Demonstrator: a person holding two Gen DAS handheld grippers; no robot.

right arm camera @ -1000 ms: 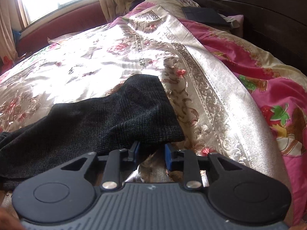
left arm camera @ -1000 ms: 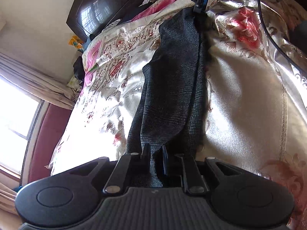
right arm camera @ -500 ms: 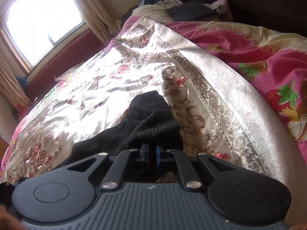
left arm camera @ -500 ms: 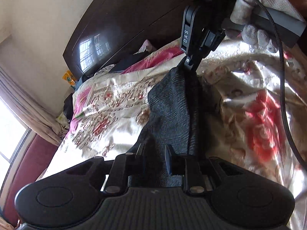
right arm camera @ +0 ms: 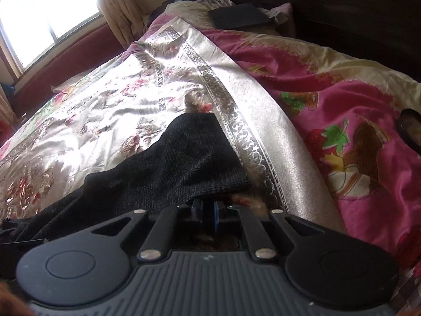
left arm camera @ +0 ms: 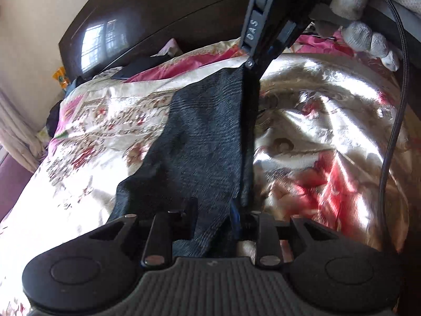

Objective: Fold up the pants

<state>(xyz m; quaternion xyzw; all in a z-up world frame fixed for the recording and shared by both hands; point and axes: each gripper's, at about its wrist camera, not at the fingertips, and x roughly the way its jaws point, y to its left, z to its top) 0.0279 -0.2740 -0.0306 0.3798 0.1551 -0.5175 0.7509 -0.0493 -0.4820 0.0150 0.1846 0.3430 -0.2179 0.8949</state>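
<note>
A large bed (right arm camera: 131, 110) fills both views, covered by a shiny cream bedspread (left arm camera: 329, 121) with red flowers and a silver patterned border, and beside it lies a pink blanket (right arm camera: 342, 105) with cartoon prints. Behind the bed stands a dark wooden headboard (left arm camera: 147, 18), and a bright window (right arm camera: 39, 13) with a pale curtain (right arm camera: 118, 2) is on the far side in the right wrist view. The dark grey pants (left arm camera: 205, 142) lie on the bedspread as a long strip that runs between the two grippers. The right gripper (right arm camera: 208, 212) is closed tightly on one end of the pants, at the edge near the silver border; in the left wrist view a hand (left arm camera: 368, 29) in a white glove holds this tool from above. The left gripper (left arm camera: 213, 218) has just been opening its jaws; they stand narrowly apart with the other end of the pants between them, and the cloth hangs loosely there, not pinched. A black cable (left arm camera: 394, 131) runs down the right side of the left wrist view.
</note>
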